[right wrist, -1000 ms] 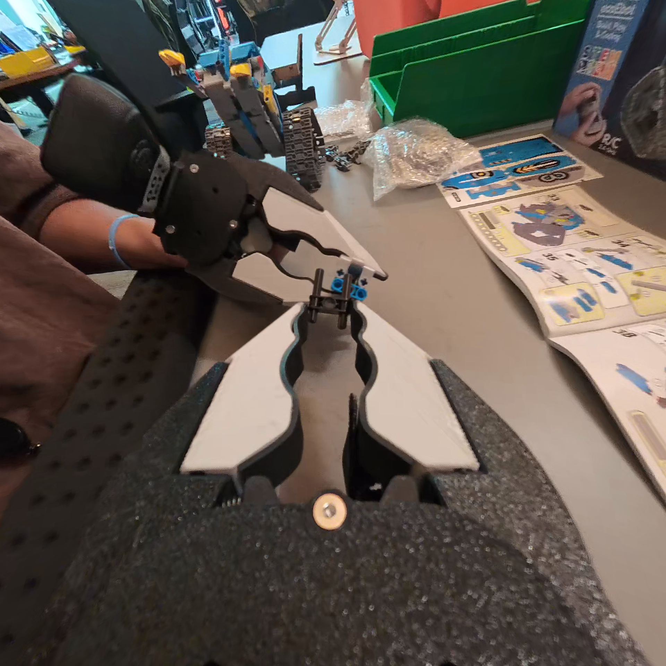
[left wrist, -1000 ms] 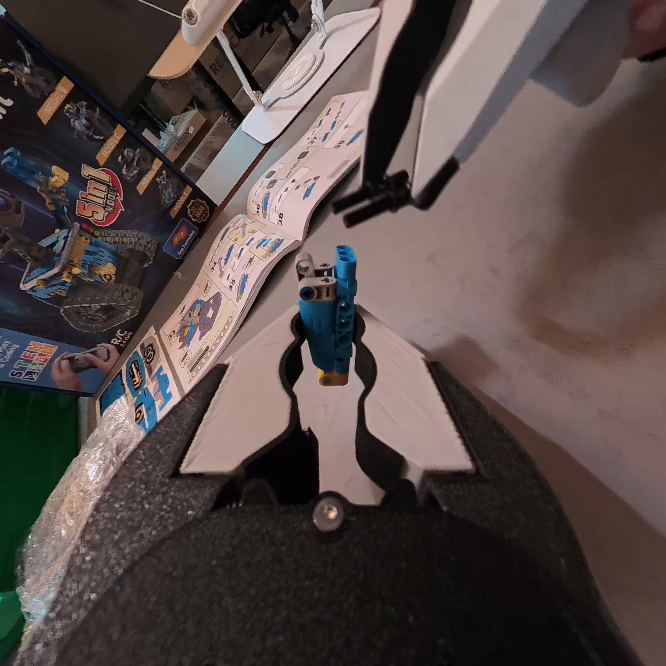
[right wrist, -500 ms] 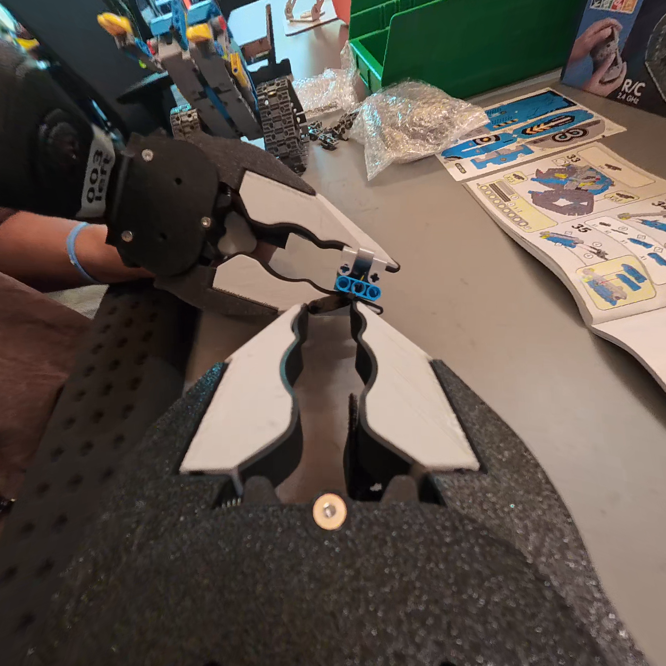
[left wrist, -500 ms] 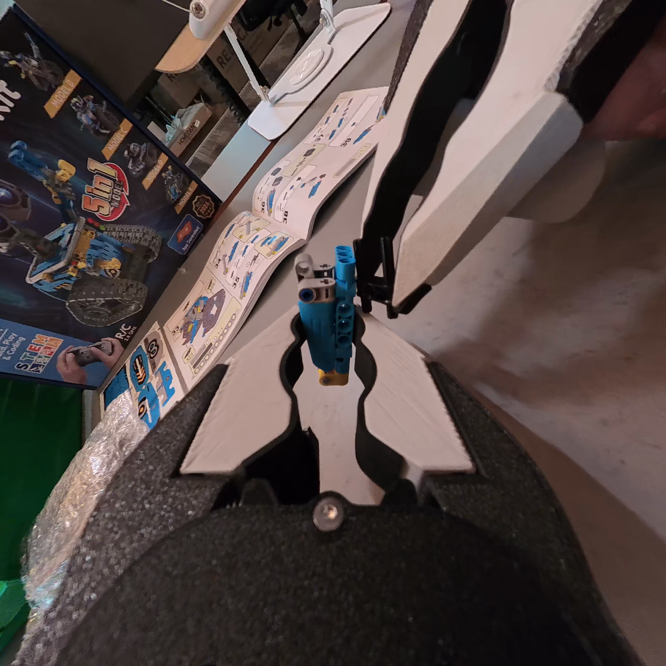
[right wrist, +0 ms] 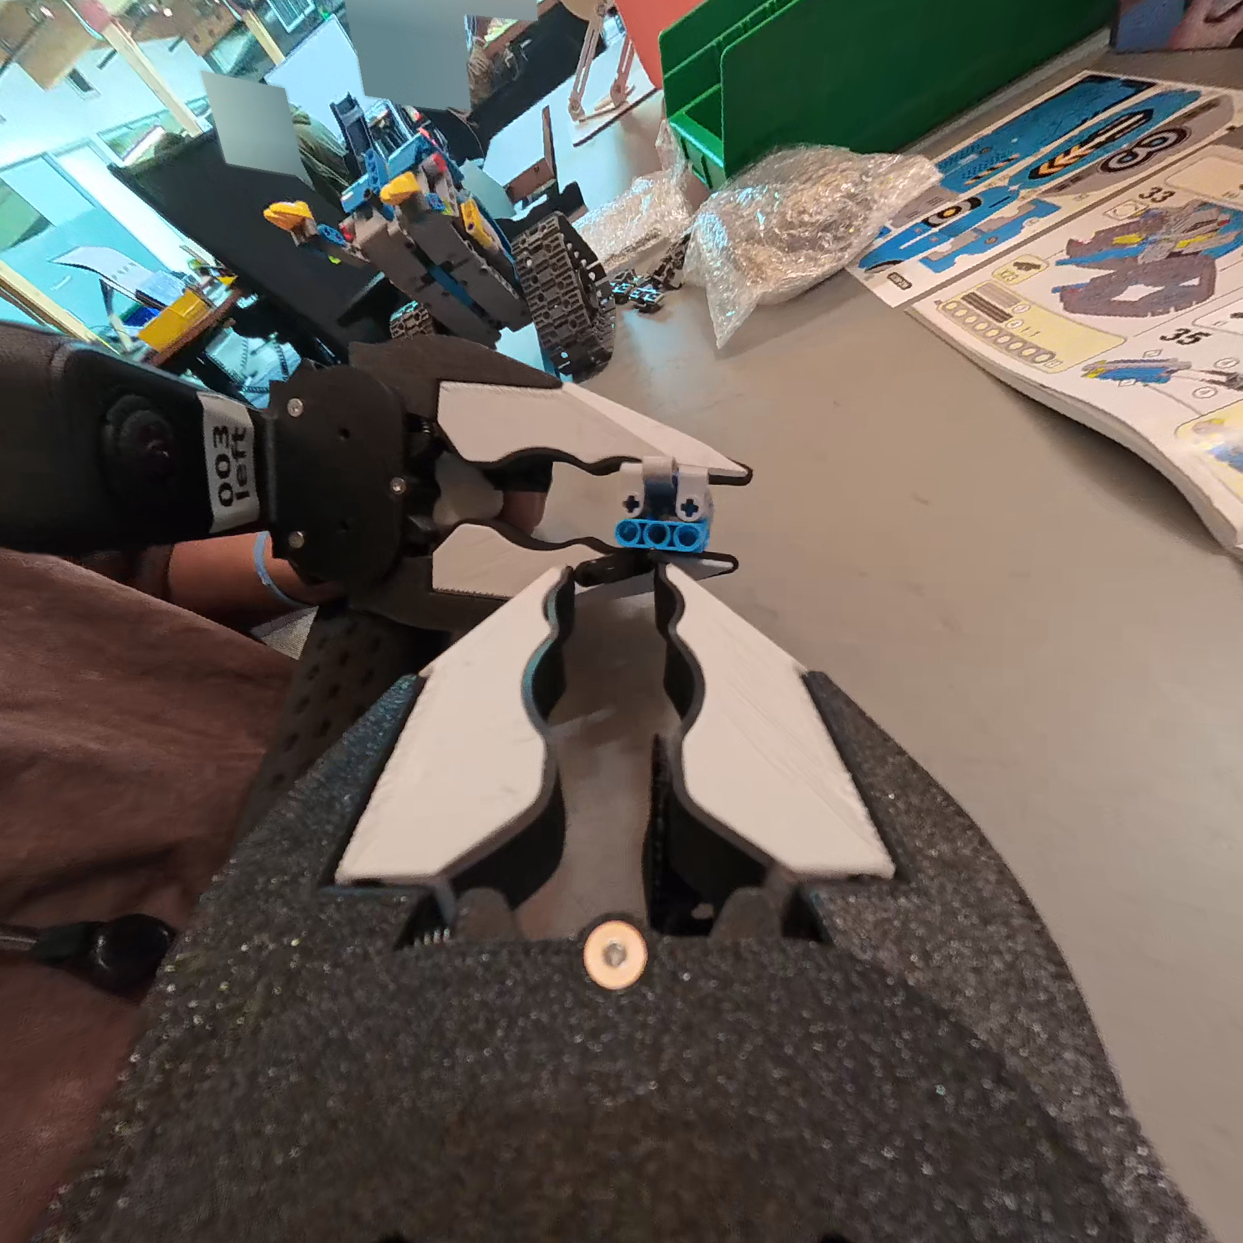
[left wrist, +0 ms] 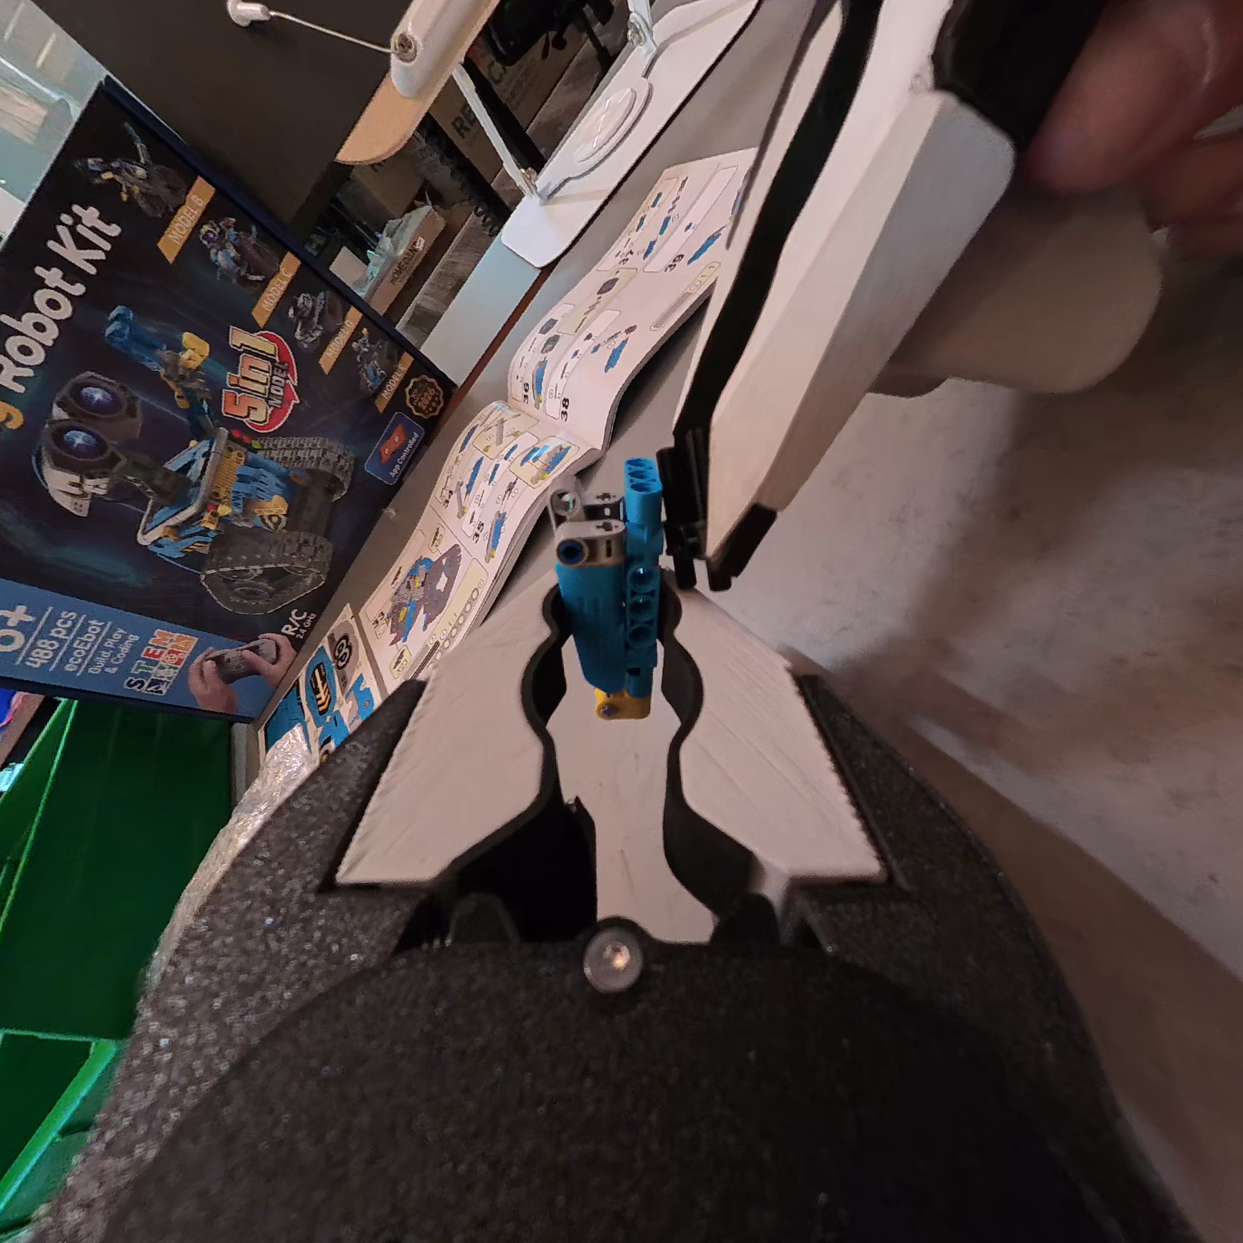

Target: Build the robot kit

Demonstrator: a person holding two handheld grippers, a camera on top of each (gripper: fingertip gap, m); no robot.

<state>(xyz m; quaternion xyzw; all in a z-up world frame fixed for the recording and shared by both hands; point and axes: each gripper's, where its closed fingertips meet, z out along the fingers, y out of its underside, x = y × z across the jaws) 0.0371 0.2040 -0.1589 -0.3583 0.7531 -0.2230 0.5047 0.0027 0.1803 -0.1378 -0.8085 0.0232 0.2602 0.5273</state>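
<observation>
My left gripper (left wrist: 612, 598) is shut on a small blue brick assembly (left wrist: 615, 605) with grey connectors on top and a yellow piece at its base. It holds the assembly above the grey table. My right gripper (right wrist: 613, 572) is shut on a small black connector piece (right wrist: 605, 570). In the left wrist view the right gripper (left wrist: 706, 558) comes in from the upper right. It presses the black piece (left wrist: 683, 511) against the side of the blue assembly. In the right wrist view the left gripper (right wrist: 740, 516) holds the assembly (right wrist: 662, 535) just beyond my right fingertips.
An open instruction booklet (right wrist: 1110, 323) and sticker sheet lie on the table to the right. Crumpled plastic bags (right wrist: 787, 229), a green bin (right wrist: 874, 74) and a tracked brick model (right wrist: 471, 262) stand behind. The kit box (left wrist: 168, 417) and a white lamp base (left wrist: 605, 134) show in the left wrist view. Some 5 cm of space lies between my two pairs of fingers. Both grippers' tips are roughly 30 cm from the tracked brick model (right wrist: 471, 262).
My right gripper has brought the black piece in from a gap away until it sits against the blue assembly's side. The left gripper has kept its hold and barely moved.
</observation>
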